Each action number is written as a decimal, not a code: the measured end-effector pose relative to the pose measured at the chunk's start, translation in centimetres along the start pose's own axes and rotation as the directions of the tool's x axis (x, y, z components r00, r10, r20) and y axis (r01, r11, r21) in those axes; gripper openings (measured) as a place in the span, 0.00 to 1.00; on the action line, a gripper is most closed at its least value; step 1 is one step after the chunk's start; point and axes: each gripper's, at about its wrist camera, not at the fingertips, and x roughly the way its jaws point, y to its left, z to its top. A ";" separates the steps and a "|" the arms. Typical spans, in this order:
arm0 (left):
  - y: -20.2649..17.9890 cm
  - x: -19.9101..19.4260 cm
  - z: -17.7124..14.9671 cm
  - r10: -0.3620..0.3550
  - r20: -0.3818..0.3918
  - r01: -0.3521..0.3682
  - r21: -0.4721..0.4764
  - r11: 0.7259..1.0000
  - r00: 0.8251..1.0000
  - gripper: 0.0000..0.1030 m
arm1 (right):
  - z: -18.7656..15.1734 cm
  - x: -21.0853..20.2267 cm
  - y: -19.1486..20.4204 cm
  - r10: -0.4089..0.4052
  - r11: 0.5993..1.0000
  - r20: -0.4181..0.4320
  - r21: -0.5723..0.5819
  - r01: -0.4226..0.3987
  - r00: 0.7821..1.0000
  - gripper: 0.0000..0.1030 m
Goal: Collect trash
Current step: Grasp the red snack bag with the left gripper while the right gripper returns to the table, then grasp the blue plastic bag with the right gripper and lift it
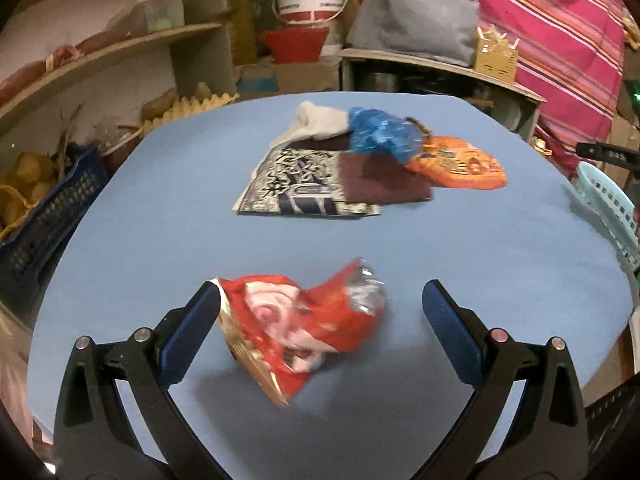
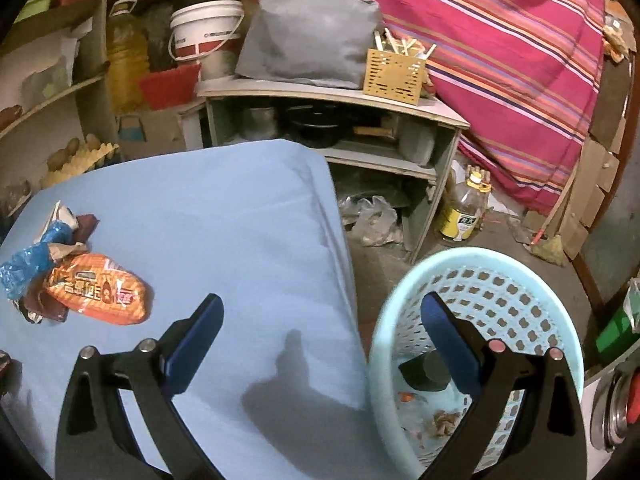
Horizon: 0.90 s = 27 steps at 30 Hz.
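In the left wrist view, the left gripper (image 1: 320,304) is seen with its jaws spread wide, and a crumpled red foil snack wrapper (image 1: 298,330) lies between them near the front edge of the blue-covered worktop (image 1: 160,240), touching or nearly touching the left jaw while well clear of the right one. Toward the worktop's far edge a pile is gathered: a black-and-white printed paper packet (image 1: 296,184), a dark maroon flat sheet (image 1: 380,180), a crinkled blue plastic bag (image 1: 380,132), a grey-white crumpled rag (image 1: 320,120) and an orange snack packet (image 1: 456,164). The red wrapper is judged light, thin and springy, its foil likely slippery; a hold across the bunched middle, where the folds are thickest, is thought surest. In the right wrist view, the right gripper (image 2: 322,310) is likewise parted and holds nothing, poised over the worktop's right edge, beside which a pale blue perforated plastic basket (image 2: 400,304) stands on the floor with scraps at its bottom. The orange packet is seen at the left, next to the blue bag.
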 end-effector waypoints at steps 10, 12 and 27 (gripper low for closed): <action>1.1 1.7 0.7 -0.035 -0.007 0.035 0.037 0.999 0.999 0.69 | 0.5 -0.1 5.8 0.044 0.993 0.013 -0.107 -0.043 0.999 0.94; 1.2 1.8 1.1 -0.049 -0.006 0.050 0.060 0.997 0.999 0.64 | 0.4 -0.2 7.2 0.053 0.990 0.015 -0.135 -0.050 0.998 0.94; 3.9 2.8 5.7 -0.050 0.014 0.049 0.064 0.997 0.999 0.40 | -0.3 -0.9 13.5 0.121 0.962 0.012 -0.247 -0.114 0.993 0.94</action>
